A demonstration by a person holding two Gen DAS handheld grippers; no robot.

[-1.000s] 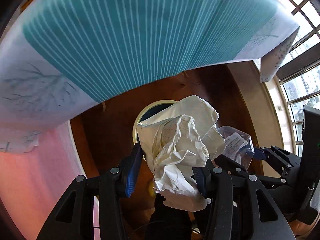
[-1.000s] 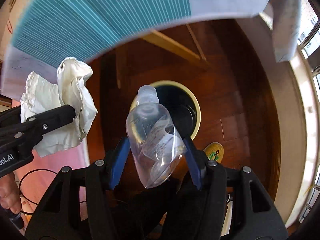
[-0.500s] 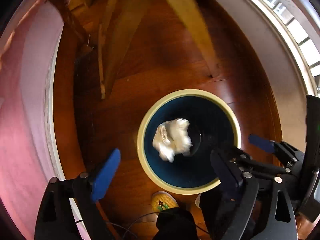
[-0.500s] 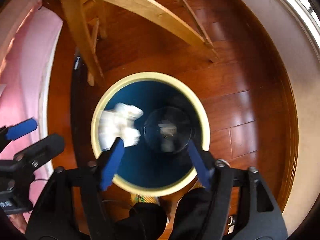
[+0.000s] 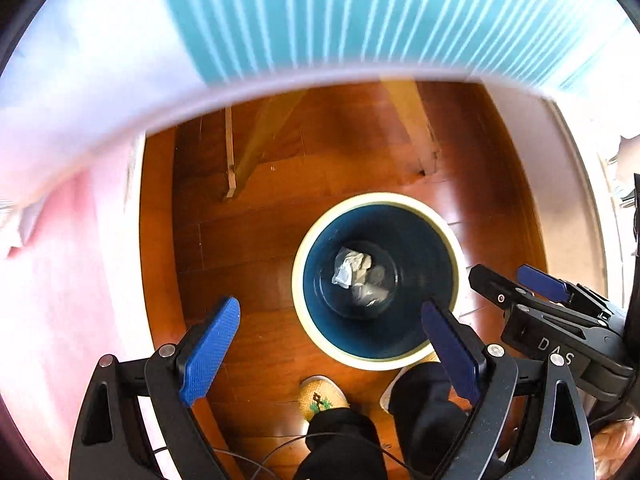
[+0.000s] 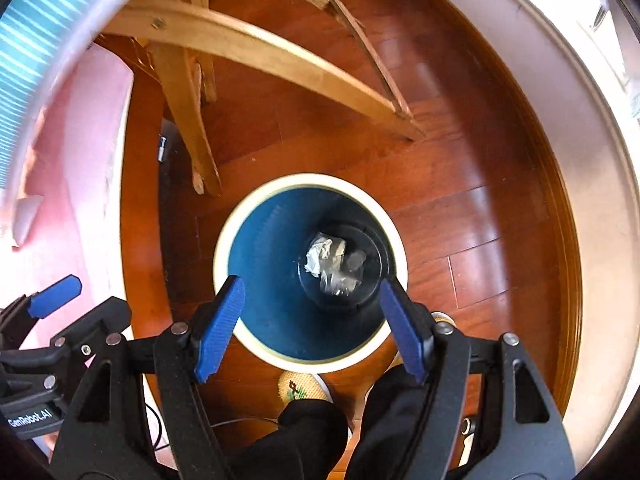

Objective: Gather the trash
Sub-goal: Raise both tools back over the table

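Note:
A round trash bin with a cream rim (image 5: 362,199) (image 6: 310,178) and dark blue inside stands on the wooden floor below both grippers. Crumpled white paper (image 5: 347,266) (image 6: 320,254) and a clear plastic bottle (image 5: 370,294) (image 6: 344,280) lie at its bottom. My left gripper (image 5: 330,330) is open and empty above the bin's near left rim. My right gripper (image 6: 312,312) is open and empty above the bin's near edge. The right gripper also shows at the right of the left wrist view (image 5: 540,288), and the left gripper at the left of the right wrist view (image 6: 54,292).
A teal striped cloth (image 5: 360,20) overhangs the top of the view. Wooden chair legs (image 6: 256,52) stand behind the bin. A pink cover (image 5: 60,280) hangs at the left. The person's legs and slippers (image 6: 302,388) are just below the bin. A white baseboard (image 6: 580,160) runs at the right.
Both grippers opened: the crumpled paper and the plastic bottle dropped into the bin and now lie at its bottom. Both grippers have risen a little since half a second ago.

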